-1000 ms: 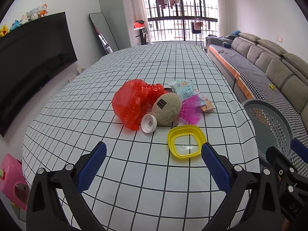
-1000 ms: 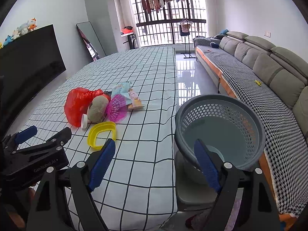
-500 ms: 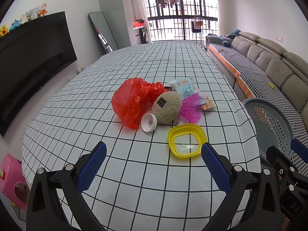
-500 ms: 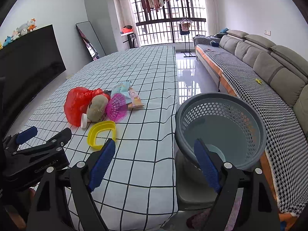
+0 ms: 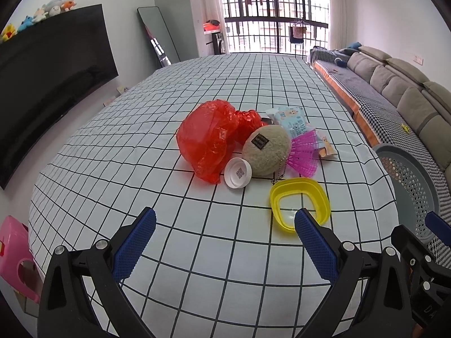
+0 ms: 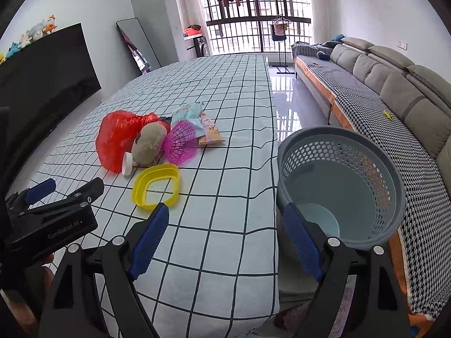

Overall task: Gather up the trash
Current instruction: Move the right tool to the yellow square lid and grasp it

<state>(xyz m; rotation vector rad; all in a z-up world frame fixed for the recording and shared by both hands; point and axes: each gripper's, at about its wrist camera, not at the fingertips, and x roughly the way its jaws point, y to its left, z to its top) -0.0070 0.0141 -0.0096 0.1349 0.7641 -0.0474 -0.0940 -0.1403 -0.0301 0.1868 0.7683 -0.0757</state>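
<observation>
A pile of trash lies on the checked table: a red plastic bag [image 5: 210,138], a tan plush ball [image 5: 266,150], a white cap [image 5: 238,173], a pink mesh cup [image 5: 304,155], snack wrappers [image 5: 293,121] and a yellow frame-shaped lid [image 5: 300,201]. The pile also shows in the right wrist view, with the yellow lid [image 6: 156,187] nearest. My left gripper [image 5: 224,238] is open and empty just short of the yellow lid. My right gripper [image 6: 225,232] is open and empty over the table's near right edge, beside the grey perforated basket [image 6: 339,180].
The basket [image 5: 408,186] stands off the table's right edge, in front of a long sofa [image 6: 394,90]. A black TV [image 5: 42,90] lines the left wall. A pink stool [image 5: 14,253] sits below the table's left corner. The left gripper's body [image 6: 53,219] shows left of my right gripper.
My left gripper has moved forward toward the trash pile, so the yellow lid sits closer to its right finger. The right gripper has barely moved.
</observation>
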